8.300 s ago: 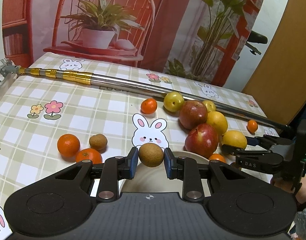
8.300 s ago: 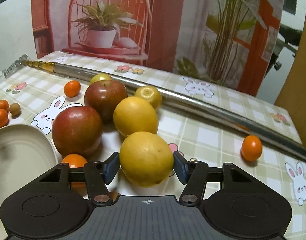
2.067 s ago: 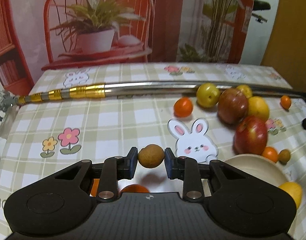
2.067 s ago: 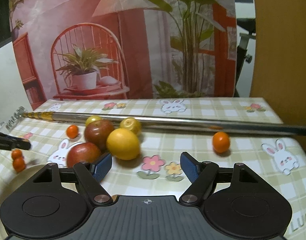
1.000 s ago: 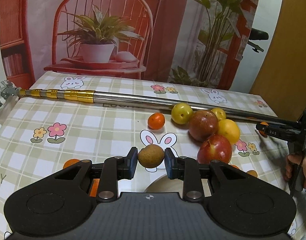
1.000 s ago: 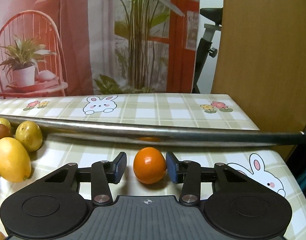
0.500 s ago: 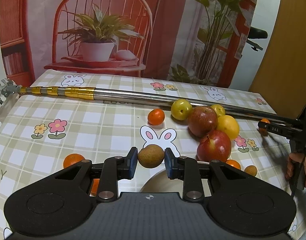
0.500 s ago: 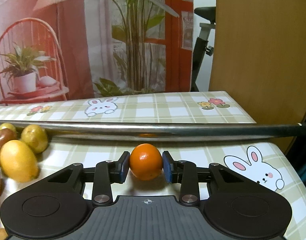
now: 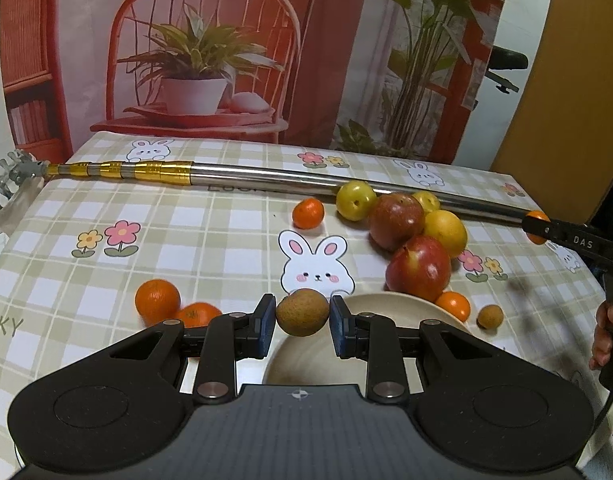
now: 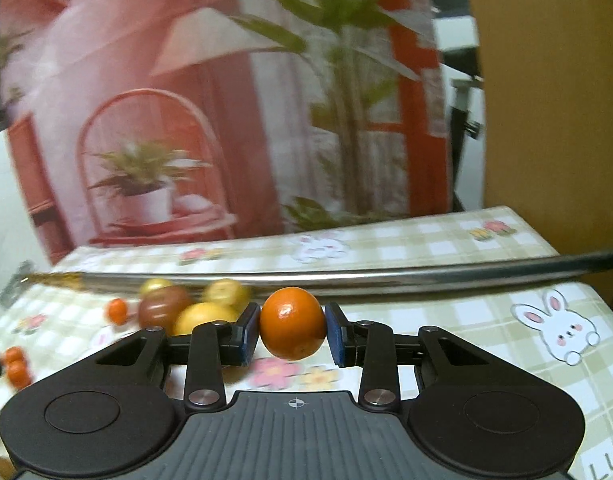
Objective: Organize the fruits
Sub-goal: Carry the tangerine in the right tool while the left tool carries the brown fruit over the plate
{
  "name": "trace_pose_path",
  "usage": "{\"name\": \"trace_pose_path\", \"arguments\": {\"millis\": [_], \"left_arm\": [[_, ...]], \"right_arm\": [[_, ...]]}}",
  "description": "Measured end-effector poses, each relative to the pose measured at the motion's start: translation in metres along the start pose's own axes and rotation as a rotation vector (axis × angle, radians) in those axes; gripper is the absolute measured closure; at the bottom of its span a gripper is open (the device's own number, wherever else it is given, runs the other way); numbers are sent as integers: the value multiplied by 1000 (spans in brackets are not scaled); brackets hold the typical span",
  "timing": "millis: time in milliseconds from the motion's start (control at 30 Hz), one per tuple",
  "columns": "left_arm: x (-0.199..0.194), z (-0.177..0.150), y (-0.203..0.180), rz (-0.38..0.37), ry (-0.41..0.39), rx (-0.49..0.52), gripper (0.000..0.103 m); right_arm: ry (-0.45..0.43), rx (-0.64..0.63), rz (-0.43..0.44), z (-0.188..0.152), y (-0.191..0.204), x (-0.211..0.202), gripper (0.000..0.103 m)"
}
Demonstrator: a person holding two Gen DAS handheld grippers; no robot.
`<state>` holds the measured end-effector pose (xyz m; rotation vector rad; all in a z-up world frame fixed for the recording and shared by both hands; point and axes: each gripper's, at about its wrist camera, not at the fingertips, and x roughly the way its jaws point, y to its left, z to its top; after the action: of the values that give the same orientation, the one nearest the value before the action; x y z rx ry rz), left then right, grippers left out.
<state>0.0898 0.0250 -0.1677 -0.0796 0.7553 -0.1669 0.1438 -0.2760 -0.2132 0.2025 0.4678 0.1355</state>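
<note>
My left gripper (image 9: 302, 317) clamps a brown fruit (image 9: 302, 312) above the cream plate (image 9: 390, 308). My right gripper (image 10: 292, 334) pinches a mandarin (image 10: 292, 328), lifted off the checked tablecloth (image 10: 446, 312). Its arm reads "DAS" (image 9: 582, 242); cloth lettering partly legible: "CKY" (image 9: 4, 326).

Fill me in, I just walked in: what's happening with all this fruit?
A person is sorting fruit with two handheld grippers. The left gripper is clamped on a small brown fruit above the beige plate. The right gripper holds a small orange off the checked tablecloth. Apples and other fruit lie loose.
</note>
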Motion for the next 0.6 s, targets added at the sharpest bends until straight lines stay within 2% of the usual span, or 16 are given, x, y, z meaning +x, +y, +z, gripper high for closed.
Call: {"name": "trace_pose_path", "arguments": {"millis": [367,600], "left_arm": [[-14,-21,-4,-30,18,9,72],[-23,-33,-8,-37,27,29,72]], "right_arm": [[27,-154,167,-21,80,-48,71],[52,-113,244,-28,93,-71,71]]}}
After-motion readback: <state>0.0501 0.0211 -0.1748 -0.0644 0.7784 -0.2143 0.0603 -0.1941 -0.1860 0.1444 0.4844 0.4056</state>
